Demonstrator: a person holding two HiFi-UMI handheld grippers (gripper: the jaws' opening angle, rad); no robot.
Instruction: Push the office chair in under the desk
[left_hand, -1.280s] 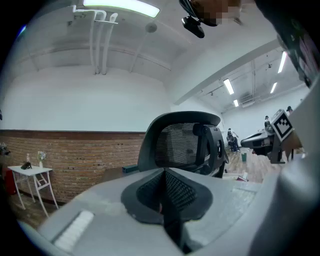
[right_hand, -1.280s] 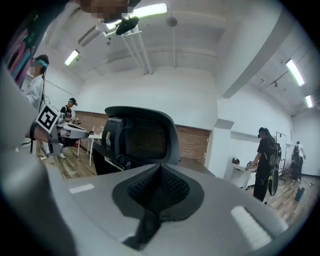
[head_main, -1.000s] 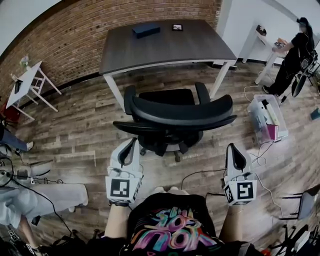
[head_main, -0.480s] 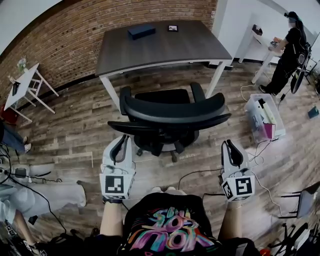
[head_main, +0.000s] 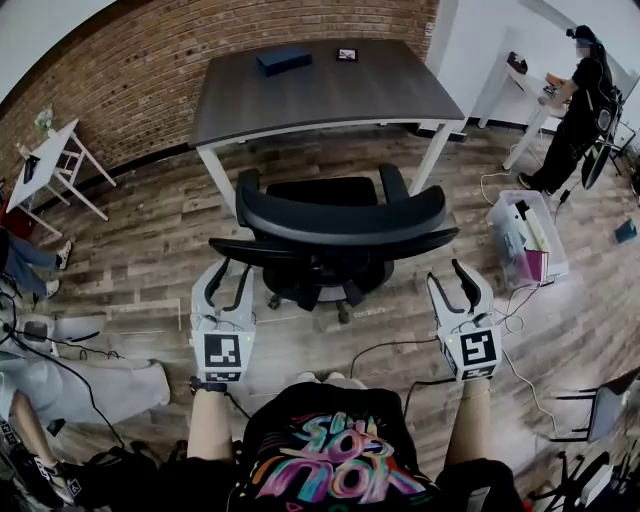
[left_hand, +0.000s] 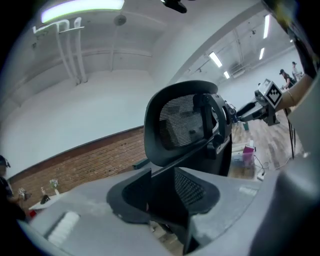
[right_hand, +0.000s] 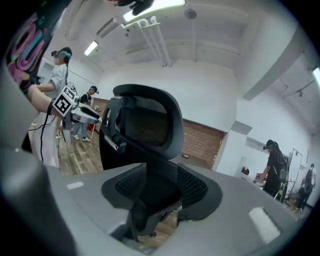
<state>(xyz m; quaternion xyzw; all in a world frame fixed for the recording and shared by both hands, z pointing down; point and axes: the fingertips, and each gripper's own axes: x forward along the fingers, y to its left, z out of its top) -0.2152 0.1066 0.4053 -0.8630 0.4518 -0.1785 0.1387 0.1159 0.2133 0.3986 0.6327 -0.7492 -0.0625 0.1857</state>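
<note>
Two grippers are hovering just behind the office chair (head_main: 340, 215). The left gripper (head_main: 228, 278) and right gripper (head_main: 447, 278) are opening their jaws, gripping nothing.

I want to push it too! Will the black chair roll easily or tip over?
The chair will probably roll easily: it stands on small wheels on a smooth wood floor. Pushed high on its back, it might lean or swivel a bit, so even pushes from both sides seem safer.

Office chair (head_main: 340, 225) just before the desk (head_main: 330, 100), a box (head_main: 283, 61) on that desk
</note>
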